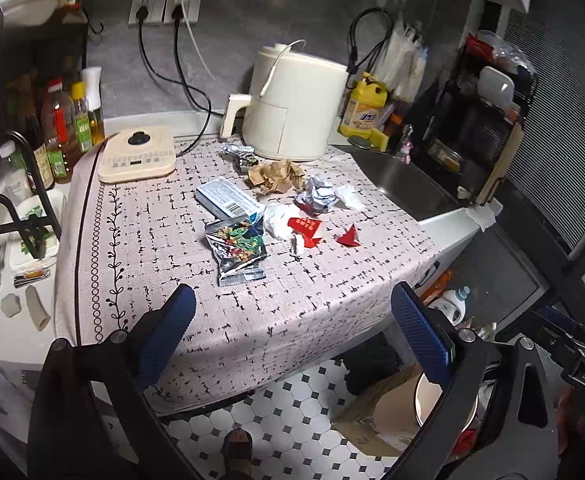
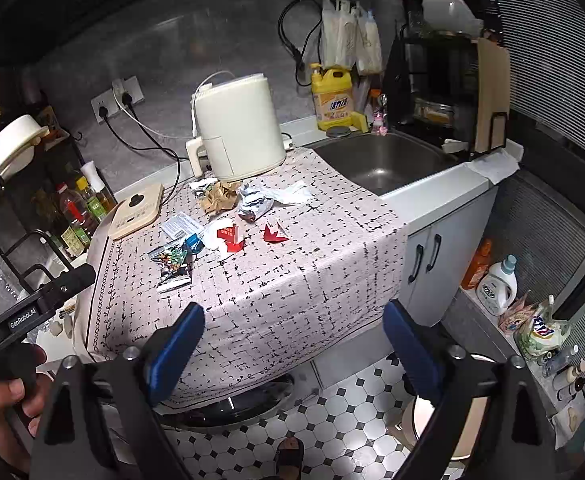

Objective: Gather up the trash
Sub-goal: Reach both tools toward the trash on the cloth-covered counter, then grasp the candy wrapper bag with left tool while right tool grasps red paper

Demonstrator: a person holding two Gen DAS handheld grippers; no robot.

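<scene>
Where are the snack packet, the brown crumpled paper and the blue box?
snack packet point(image 1: 238, 250), left wrist view, printed front.
brown crumpled paper point(image 1: 276, 175), left wrist view, middle of the wad.
blue box point(image 1: 228, 199), left wrist view, top face.

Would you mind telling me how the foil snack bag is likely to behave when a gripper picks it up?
The snack bag lies flat and crinkled, so it is probably light and floppy. Its shiny foil may slip between pads. It looks torn open, so contents might spill.
</scene>
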